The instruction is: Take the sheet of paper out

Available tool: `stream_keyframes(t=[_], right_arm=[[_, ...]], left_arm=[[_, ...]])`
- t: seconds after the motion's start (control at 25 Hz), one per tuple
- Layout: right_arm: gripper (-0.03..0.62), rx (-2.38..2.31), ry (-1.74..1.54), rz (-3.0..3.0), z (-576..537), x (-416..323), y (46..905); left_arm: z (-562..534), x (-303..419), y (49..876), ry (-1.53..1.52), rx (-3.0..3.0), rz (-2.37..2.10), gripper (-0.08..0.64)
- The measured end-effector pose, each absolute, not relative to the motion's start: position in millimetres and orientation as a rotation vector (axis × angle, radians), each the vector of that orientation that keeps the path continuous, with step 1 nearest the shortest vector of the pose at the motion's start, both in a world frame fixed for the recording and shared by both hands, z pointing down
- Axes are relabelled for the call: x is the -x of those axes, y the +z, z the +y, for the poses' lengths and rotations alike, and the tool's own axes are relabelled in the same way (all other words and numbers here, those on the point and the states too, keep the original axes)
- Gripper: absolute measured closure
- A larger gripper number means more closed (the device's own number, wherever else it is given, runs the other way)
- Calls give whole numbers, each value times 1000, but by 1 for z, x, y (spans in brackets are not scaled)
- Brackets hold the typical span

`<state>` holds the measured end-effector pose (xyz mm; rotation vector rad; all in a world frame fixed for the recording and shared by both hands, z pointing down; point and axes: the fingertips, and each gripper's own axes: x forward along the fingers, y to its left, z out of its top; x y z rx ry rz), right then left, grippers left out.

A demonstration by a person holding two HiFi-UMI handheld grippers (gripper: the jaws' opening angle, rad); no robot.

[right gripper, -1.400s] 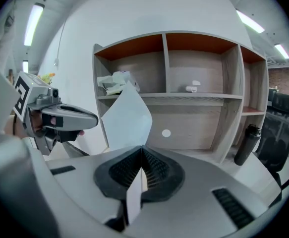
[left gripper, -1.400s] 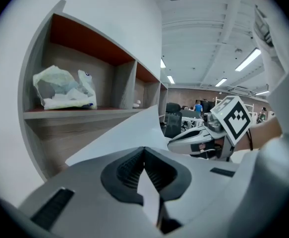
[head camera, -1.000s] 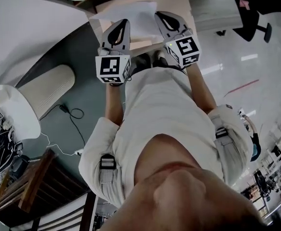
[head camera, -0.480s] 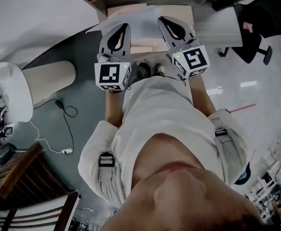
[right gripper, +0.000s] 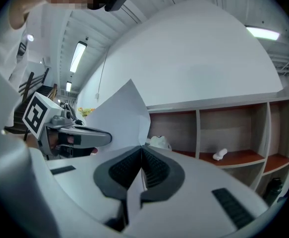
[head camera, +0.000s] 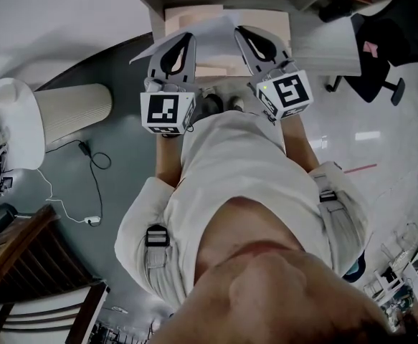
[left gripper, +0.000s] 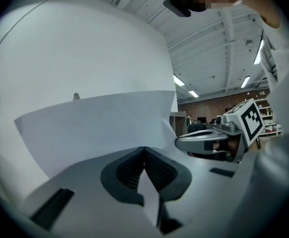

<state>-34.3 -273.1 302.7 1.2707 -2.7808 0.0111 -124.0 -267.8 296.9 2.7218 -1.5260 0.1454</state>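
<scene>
A white sheet of paper (head camera: 210, 37) is held up between my two grippers, above a beige box (head camera: 269, 21). In the head view my left gripper (head camera: 185, 39) grips the sheet's left edge and my right gripper (head camera: 243, 33) grips its right edge. In the left gripper view the jaws (left gripper: 144, 150) are shut on the paper (left gripper: 99, 128), which curves up ahead; the right gripper (left gripper: 218, 138) shows beyond it. In the right gripper view the jaws (right gripper: 142, 150) pinch the paper (right gripper: 122, 118), with the left gripper (right gripper: 70, 133) to the left.
A wooden shelf unit (right gripper: 223, 133) stands straight ahead against the white wall, with small white items on it. A ribbed beige cylinder (head camera: 72, 110), a cable (head camera: 87, 156) and a wooden chair (head camera: 29, 249) are at the left. A black office chair (head camera: 381, 41) stands at the right.
Both grippers have risen together with the sheet, which has lifted off the beige box. The jaws stayed shut on it.
</scene>
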Motion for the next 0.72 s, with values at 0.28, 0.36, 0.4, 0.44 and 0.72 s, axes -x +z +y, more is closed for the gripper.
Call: stream_keyframes(t=[0.28,0.36,0.4,0.44,0.72], right_arm=[[571,-1263,-1,-2787,-272,35,301],[571,-1264,-2,-2785,-272,35,301],[571,-1265,-1,-2784,-272,35,301],[571,-1267,1,-2784,-272,35,302],[572,-1268,2,-2779,-277,34,304]], left_arm=[[-271,122,297,129,-2718,-1510,549],[-271,121,297,129,-2720,-1508,549],[-272,120,298,131,-2721,-1506,549],[-272,120,298,132,-2722,-1503,549],[-277,117,304,148,-2717,-1484,549]])
